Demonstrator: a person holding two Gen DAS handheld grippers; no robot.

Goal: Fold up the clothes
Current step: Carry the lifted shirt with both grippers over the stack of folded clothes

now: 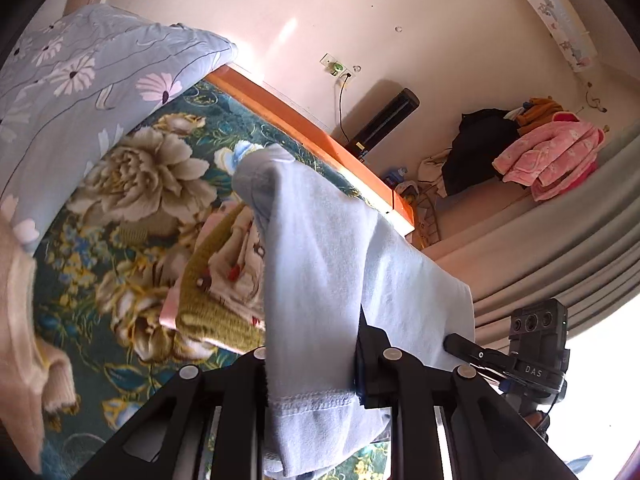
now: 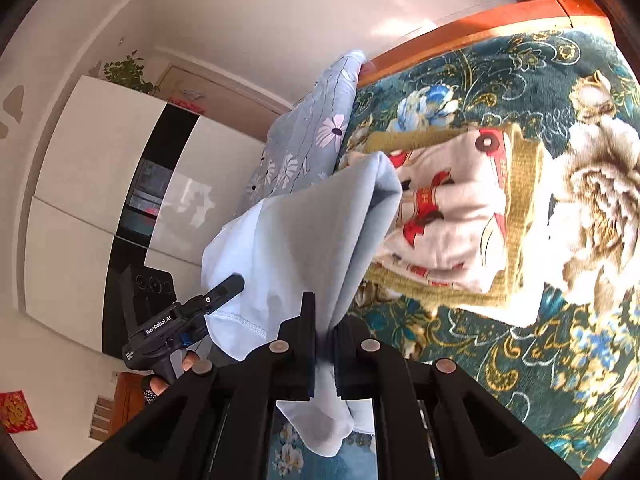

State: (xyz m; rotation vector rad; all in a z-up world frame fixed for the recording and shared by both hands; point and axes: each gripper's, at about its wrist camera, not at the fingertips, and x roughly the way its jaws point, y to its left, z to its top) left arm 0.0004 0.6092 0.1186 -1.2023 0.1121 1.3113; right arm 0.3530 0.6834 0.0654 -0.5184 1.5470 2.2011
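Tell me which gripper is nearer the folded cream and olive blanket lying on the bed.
Neither clearly. The left gripper and the right gripper both pinch the pale blue garment, held above the bed, with the folded blanket just beyond its far end.

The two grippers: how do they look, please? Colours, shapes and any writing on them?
Both are matte black plastic. The left gripper has slim fingers, white lettering "GenRobot.AI" on its body, a blue part beneath, and a black camera block with round lenses. The right gripper shows white letters "DAS" and the same lens block. Up close, angular black arms carry round silver pivot pins.
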